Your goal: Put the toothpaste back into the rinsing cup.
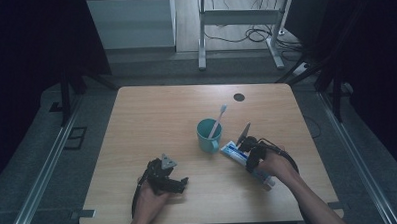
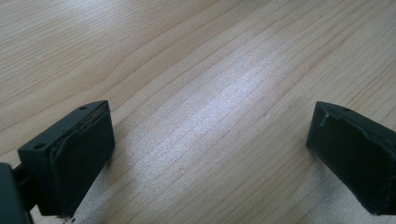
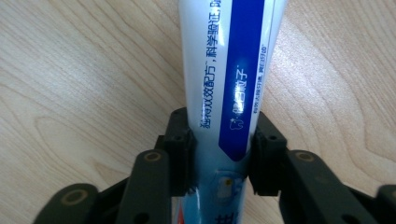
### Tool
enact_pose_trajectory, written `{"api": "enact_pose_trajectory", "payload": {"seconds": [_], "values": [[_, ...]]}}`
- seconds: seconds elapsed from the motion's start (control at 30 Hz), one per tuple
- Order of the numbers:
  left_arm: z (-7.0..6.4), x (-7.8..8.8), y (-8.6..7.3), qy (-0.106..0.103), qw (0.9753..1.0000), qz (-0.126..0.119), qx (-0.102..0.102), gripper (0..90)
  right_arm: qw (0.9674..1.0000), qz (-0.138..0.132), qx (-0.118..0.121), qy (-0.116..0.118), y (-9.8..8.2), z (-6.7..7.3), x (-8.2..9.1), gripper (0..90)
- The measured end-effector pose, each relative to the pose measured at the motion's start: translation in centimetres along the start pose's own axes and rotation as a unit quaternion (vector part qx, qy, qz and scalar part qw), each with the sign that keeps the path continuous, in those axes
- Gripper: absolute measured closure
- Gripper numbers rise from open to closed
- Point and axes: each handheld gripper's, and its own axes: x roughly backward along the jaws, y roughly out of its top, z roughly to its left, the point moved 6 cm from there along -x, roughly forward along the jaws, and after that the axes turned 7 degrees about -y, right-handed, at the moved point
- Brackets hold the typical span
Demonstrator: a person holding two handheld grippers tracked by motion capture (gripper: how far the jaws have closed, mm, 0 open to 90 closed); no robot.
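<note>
Currently, the right gripper [image 3: 219, 154] is clamped on a toothpaste tube [image 3: 229, 84]. In the right gripper view, both black jaws press against the tube's opposite sides, with no gap between pad and tube wall. The tube is white with a blue stripe and printed lettering, and it runs from between the jaws away toward the top of that view, over the wooden table [image 3: 70, 93].

From the high view, the right gripper [image 1: 249, 149] sits at the right of the table [image 1: 151, 113], held by the person's right hand [image 1: 276, 165]. The toothpaste tube [image 1: 233, 152] lies flat on the tabletop beneath it, aligned diagonally; one end points toward a teal cup [image 1: 208, 135] and lies just beside it, the other end reaches back past the hand toward the near edge. A toothbrush [image 1: 218, 120] stands tilted in the cup, head up.

The left gripper [image 1: 181, 183] rests near the front of the table, left of centre, held by the person's left hand [image 1: 152, 193]. It lies well apart from the cup and the tube. In the left gripper view, its jaws stand wide apart, with bare wood grain between them and nothing gripped.

A small dark round mark [image 1: 239, 97] sits on the tabletop near the far edge, beyond the cup.
</note>
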Motion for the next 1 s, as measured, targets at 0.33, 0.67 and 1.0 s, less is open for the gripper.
{"api": "enact_pose_trajectory", "payload": {"seconds": [0.33, 0.67, 1.0], "values": [[0.0, 0.0, 0.0, 0.000, 1.0000, 0.000, 0.000, 1.2, 0.9993, -0.030, -0.011, 0.017, -0.7, -0.6, 0.3, 70.0], [0.0, 0.0, 0.0, -0.001, 1.0000, 0.000, 0.000, 1.2, 0.9983, -0.055, -0.006, 0.019, -1.5, -0.7, 0.8, 70.4], [0.0, 0.0, 0.0, 0.000, 1.0000, 0.000, 0.000, 1.2, 0.9949, -0.096, -0.019, 0.025, -2.5, -1.1, 2.2, 70.6]]}}
